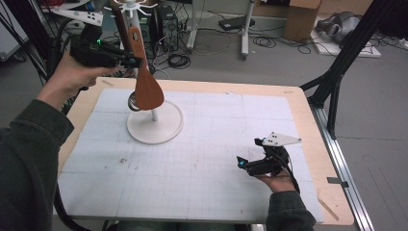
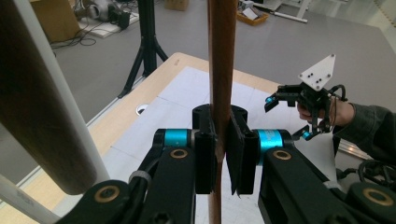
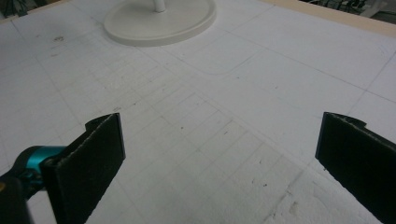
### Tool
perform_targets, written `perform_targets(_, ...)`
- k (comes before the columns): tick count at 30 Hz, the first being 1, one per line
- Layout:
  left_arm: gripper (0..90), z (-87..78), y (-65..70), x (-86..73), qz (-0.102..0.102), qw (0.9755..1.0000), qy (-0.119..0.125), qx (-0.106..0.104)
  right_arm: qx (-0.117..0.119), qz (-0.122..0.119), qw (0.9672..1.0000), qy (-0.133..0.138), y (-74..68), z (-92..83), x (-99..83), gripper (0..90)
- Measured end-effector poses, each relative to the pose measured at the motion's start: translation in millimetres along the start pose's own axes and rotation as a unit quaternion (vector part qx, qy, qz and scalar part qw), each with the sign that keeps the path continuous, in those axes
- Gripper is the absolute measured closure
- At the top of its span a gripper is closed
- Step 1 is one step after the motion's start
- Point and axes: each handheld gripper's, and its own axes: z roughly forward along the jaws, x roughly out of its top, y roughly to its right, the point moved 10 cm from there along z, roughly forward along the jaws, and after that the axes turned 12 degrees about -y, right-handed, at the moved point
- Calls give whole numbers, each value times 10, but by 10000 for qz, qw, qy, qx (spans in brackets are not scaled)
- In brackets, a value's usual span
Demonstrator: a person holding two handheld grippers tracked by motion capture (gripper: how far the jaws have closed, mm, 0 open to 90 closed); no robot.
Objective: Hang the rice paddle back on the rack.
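A wooden spatula [image 1: 146,86] hangs upright in the air, blade down, beside the white rack [image 1: 155,126] at the table's back left. My left gripper [image 1: 131,61] is shut on its handle just below the top end. In the left gripper view the handle [image 2: 220,56] runs straight up between the closed jaws of the left gripper [image 2: 223,140]. The rack's pole [image 2: 56,107] and a second brown handle [image 2: 32,88] stand close on the left. My right gripper [image 1: 244,163] rests low over the white mat at the front right. In its own view the right gripper [image 3: 219,158] stands wide open with nothing between its jaws.
The rack has a round white base [image 3: 159,21] and hooks at its top [image 1: 131,7]. A metal ring-shaped piece [image 1: 133,103] shows behind the spatula blade. A gridded white mat [image 1: 192,168] covers the wooden table [image 1: 308,120]. Tripod legs [image 1: 337,77] stand to the right.
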Motion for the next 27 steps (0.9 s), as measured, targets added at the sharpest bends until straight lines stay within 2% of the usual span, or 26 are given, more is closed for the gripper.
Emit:
perform_targets(3, 820, -36, -25, 56, -57, 9998, 169, -25, 7, -9, 10000, 3, -5, 6, 8, 4)
perform_targets(7, 820, -53, -57, 88, -49, 9999, 140, 12, 35, -9, 10000, -21, -17, 21, 15, 4)
perform_targets(14, 820, -88, -63, 187, -49, 9997, 226, -21, 30, -3, 10000, -22, -14, 21, 15, 4)
perform_targets(21, 820, -101, -128, 228, -128, 9995, 274, 77, 15, -45, 10000, -2, -30, 27, 29, 4)
perform_targets(27, 820, -102, -206, 218, -325, 9988, 294, 238, 34, -65, 10000, -1, -46, 25, 32, 4)
